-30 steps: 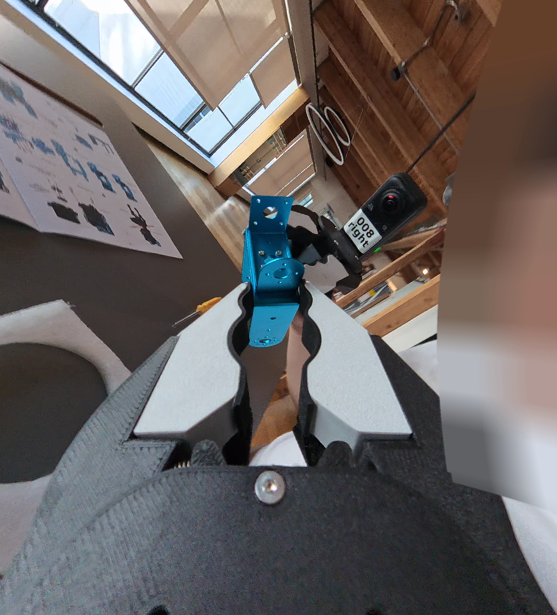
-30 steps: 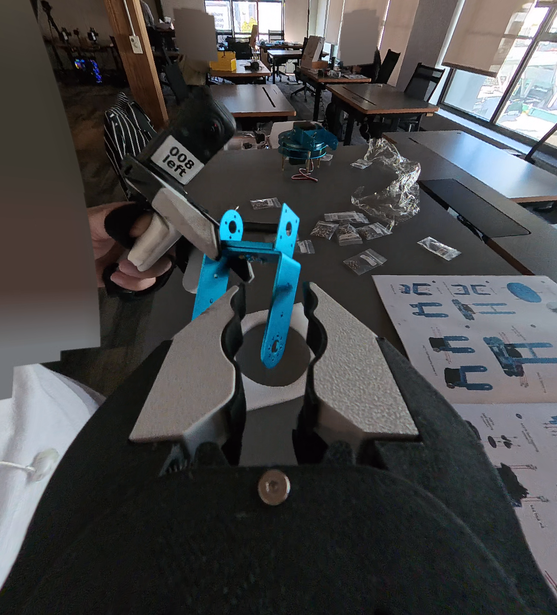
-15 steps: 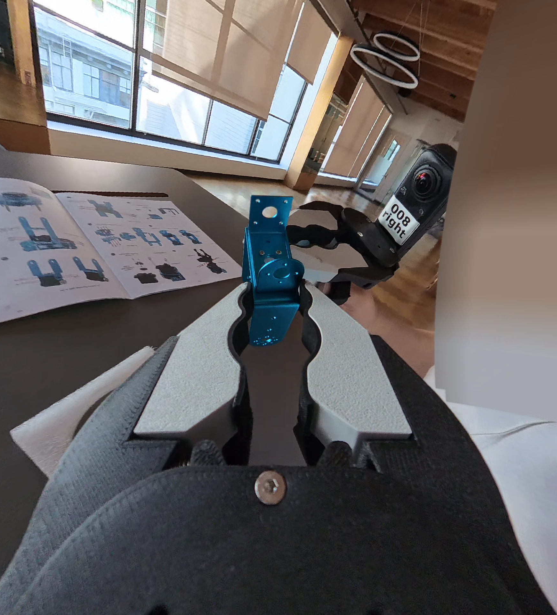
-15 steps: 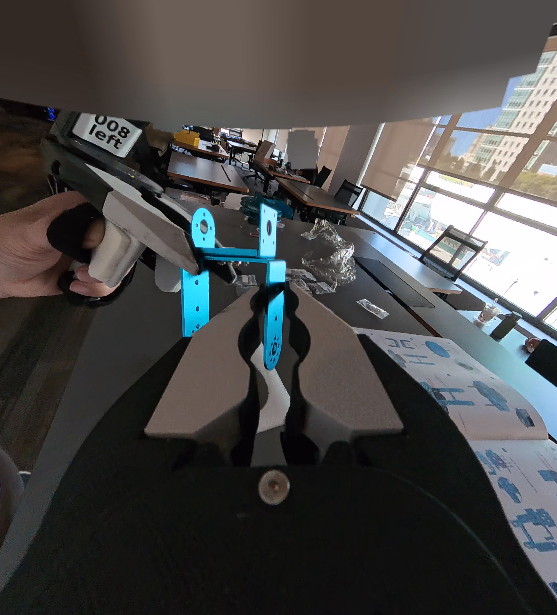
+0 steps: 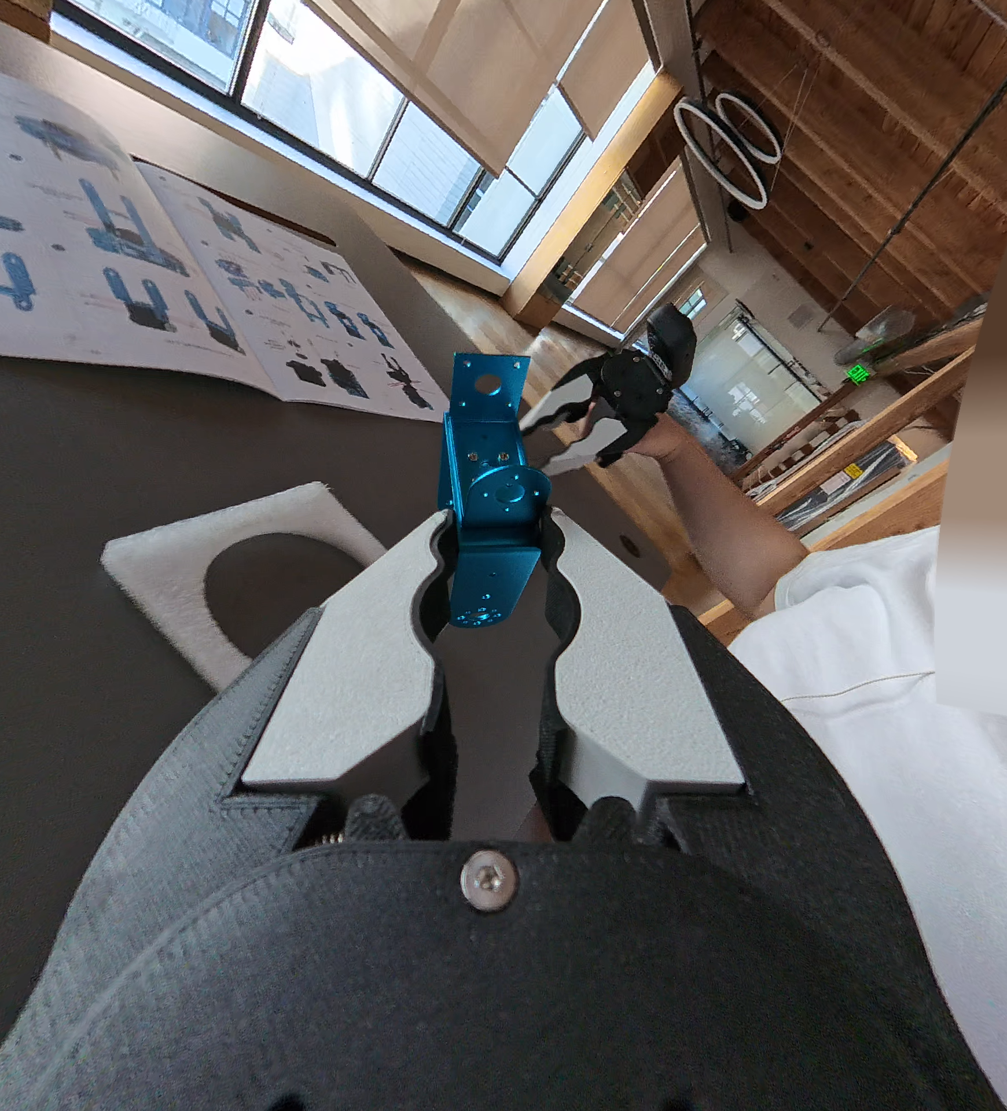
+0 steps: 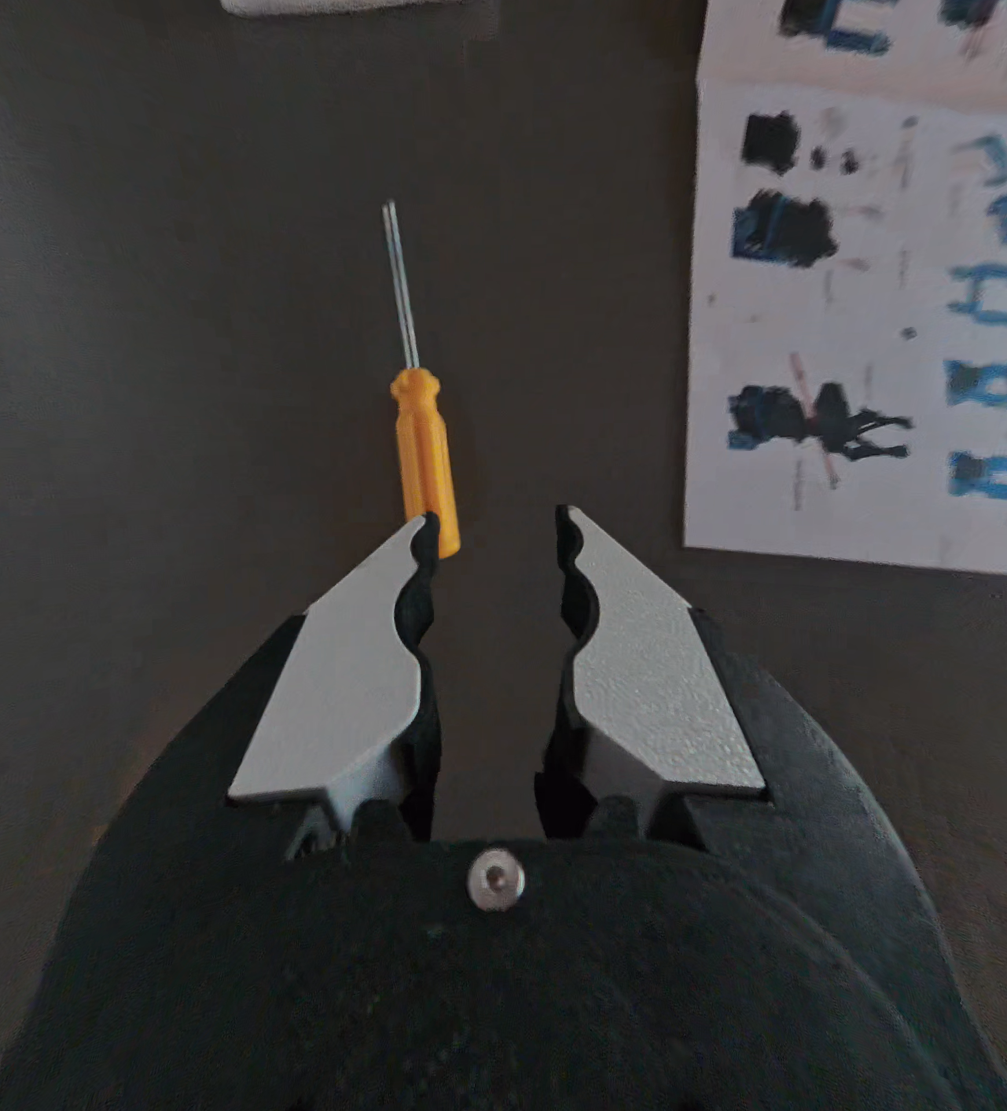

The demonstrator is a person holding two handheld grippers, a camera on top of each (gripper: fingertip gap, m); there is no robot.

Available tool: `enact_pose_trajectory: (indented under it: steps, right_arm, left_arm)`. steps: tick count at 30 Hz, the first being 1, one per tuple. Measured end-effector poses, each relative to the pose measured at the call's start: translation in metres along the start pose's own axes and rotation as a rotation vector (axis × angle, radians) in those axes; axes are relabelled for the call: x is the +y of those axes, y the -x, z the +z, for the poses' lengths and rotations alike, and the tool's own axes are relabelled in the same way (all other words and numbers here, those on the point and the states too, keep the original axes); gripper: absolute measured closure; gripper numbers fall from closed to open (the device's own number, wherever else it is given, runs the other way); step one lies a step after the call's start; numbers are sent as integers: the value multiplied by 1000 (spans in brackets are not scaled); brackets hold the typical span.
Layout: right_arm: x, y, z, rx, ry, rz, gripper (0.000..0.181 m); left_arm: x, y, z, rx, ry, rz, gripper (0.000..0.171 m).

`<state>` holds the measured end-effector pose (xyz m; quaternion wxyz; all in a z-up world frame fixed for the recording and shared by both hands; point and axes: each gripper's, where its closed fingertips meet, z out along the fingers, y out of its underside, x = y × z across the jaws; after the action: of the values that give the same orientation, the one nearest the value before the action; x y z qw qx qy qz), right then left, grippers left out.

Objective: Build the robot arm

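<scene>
My left gripper [image 5: 494,524] is shut on a blue metal bracket assembly [image 5: 489,481] and holds it up above the dark table [image 5: 128,481]. My right gripper [image 6: 494,518] is open and empty, pointing down at the dark table [image 6: 188,300]. A small screwdriver with an orange handle [image 6: 426,457] lies flat just ahead of its left fingertip [image 6: 426,529], shaft pointing away. The right gripper also shows farther off in the left wrist view [image 5: 573,433], held by a person's hand, open and low by the table's far edge.
An open instruction booklet [image 5: 128,258] lies on the table and shows at the right in the right wrist view [image 6: 874,300]. A white foam square with a round hole [image 5: 200,571] lies near the left gripper. A person's white sleeve [image 5: 880,691] is at right. Some 30 cm of space lies between my two pairs of fingers.
The right gripper has let go of the bracket, opened, and swung down to face the table over the screwdriver. The left gripper still holds the bracket and has tilted.
</scene>
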<state>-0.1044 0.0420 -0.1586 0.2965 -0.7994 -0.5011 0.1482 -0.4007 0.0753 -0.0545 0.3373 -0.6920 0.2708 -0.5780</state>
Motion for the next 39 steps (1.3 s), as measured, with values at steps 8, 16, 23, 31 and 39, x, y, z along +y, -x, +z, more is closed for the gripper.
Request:
enact_pose_trajectory:
  steps: [8, 16, 23, 31, 39]
  right_arm:
    - [-9, 31, 25, -26, -103, 50, 152]
    - [-20, 35, 33, 48, -175, 119, 165]
    - [-74, 35, 34, 154, -229, 163, 165]
    - [-228, 73, 68, 176, -296, 44, 165]
    - [-272, 92, 141, 244, -233, 88, 165]
  left_arm:
    - [-4, 40, -20, -248, 77, 249, 145]
    - [-12, 69, -61, -510, 120, 544, 145]
    - [1, 93, -72, -564, 259, 662, 145]
    - [9, 124, -79, -628, 480, 901, 145]
    - [13, 145, -76, -686, 555, 1168, 145]
